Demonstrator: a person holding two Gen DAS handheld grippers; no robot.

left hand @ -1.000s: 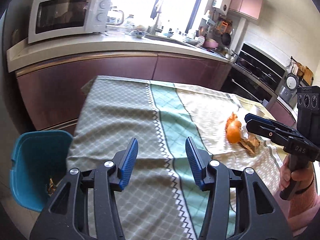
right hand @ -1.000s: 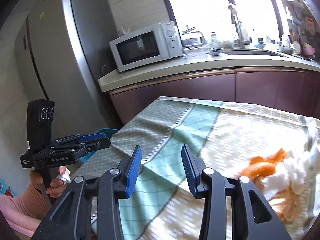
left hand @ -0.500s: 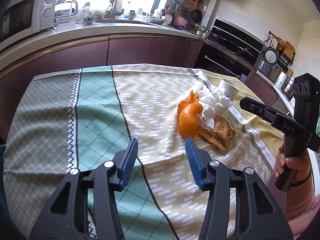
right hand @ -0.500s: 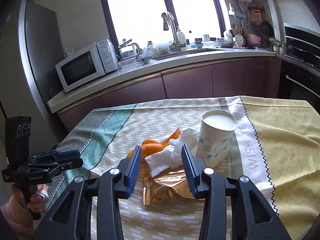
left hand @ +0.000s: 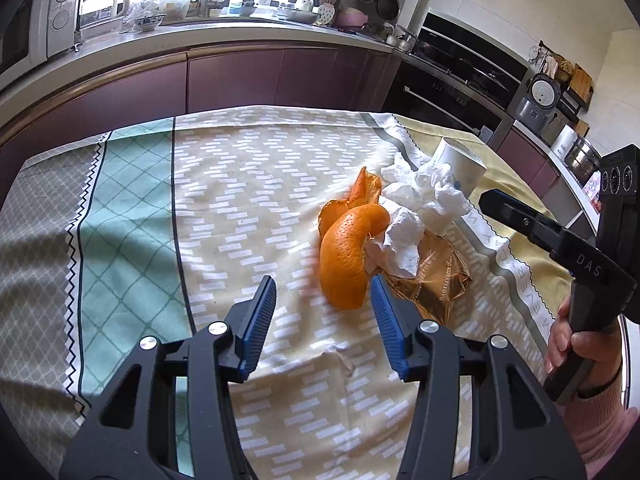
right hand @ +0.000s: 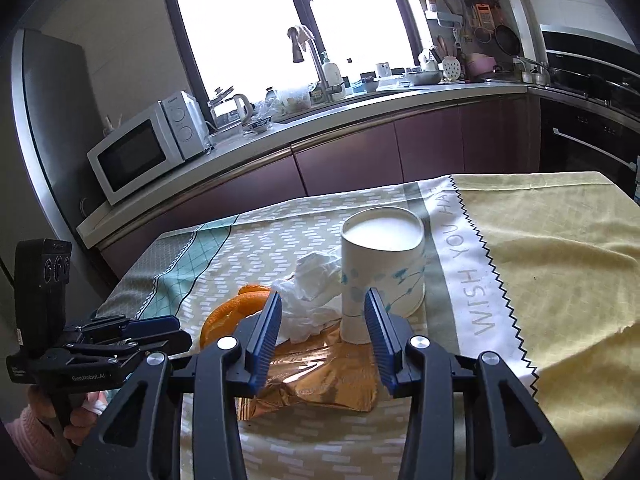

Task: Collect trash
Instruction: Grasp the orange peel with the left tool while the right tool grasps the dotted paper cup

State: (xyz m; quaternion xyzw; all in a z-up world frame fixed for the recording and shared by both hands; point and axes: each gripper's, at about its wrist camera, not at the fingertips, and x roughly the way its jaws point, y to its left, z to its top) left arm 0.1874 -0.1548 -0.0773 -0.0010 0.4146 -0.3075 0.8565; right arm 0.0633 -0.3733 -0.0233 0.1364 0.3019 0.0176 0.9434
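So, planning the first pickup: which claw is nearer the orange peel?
Left. The left claw is right before the curled orange peel; the right claw faces the cup.

A table covered by a patterned cloth [left hand: 248, 200] carries everything: grey lattice at the left end, then a mint diamond band, a wide cream field with white dashes, a grey strip of lettering, and plain yellow at the right end [right hand: 560, 248]. On the cream field, right of centre, lies a close heap: orange peel [left hand: 348, 256] on its left, crumpled white tissue [left hand: 420, 204] touching it, a gold foil wrapper [left hand: 436, 280] partly under both on the near side, and an upright paper cup [right hand: 382, 268] at the far right, touching the tissue.
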